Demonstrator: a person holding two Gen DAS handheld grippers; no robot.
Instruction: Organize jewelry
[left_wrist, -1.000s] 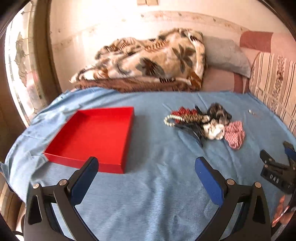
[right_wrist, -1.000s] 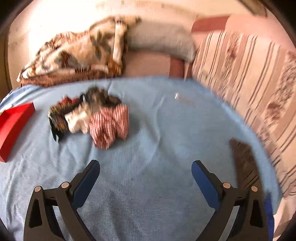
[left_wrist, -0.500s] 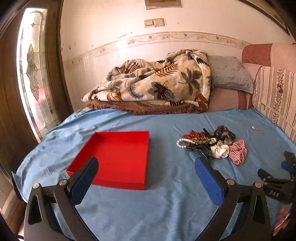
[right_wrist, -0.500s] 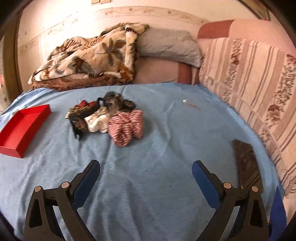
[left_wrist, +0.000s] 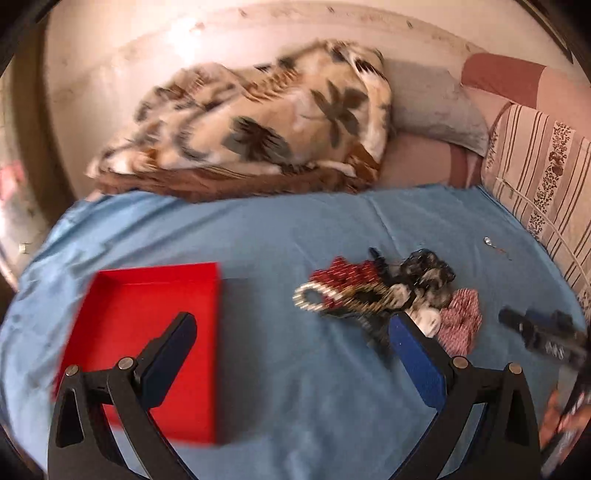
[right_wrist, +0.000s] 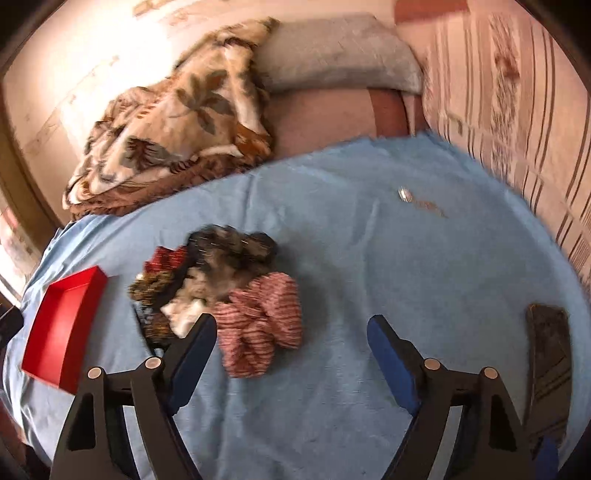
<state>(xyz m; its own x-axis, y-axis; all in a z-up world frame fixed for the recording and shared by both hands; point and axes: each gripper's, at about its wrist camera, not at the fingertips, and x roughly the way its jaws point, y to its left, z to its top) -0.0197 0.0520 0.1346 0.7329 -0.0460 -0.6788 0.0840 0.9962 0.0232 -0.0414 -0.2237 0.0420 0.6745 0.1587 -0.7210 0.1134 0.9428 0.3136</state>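
A heap of jewelry and scrunchies lies on the blue sheet: a pearl strand, red beads and a red-and-white scrunchie. The heap also shows in the right wrist view. An empty red tray lies to its left, and shows in the right wrist view. My left gripper is open and empty above the sheet, between tray and heap. My right gripper is open and empty, just short of the scrunchie; it shows at the right edge of the left wrist view.
A small ring with a thin chain lies apart on the sheet, far right. A dark flat object lies by the sheet's right edge. A leaf-print blanket, a grey pillow and striped cushions border the back and right.
Both grippers have moved forward and down toward the sheet; the heap and the tray look larger and nearer. Both stay open and empty. Both views are blurred by motion.
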